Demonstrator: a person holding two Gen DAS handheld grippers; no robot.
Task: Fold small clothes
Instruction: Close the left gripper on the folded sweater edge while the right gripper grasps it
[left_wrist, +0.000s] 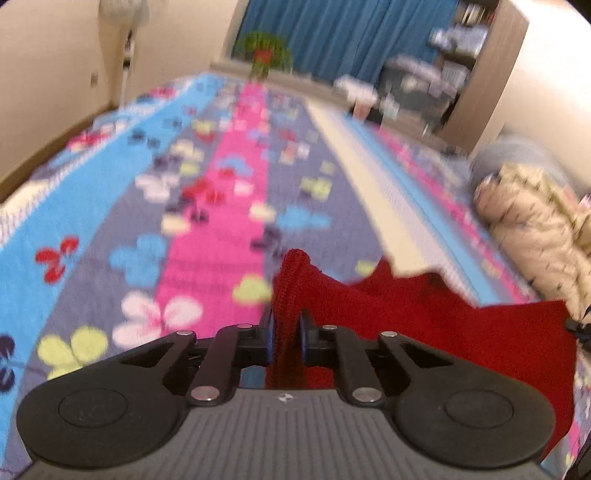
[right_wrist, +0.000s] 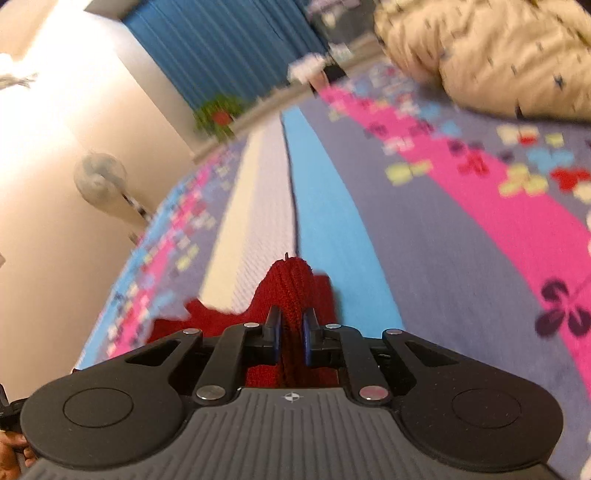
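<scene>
Left tongs and right tongs each pinch a bunched edge of a red knit garment at lower centre of both views, above a flower-patterned bedspread; a beige quilted jacket lies at right.

Left gripper with blue pads clamped on a bunched ribbed edge of a red knitted garment, garment trailing toward the right edge of a striped, flower-patterned bedspread, cream patterned bundle at that edge, blue curtain beyond the far edge
</scene>
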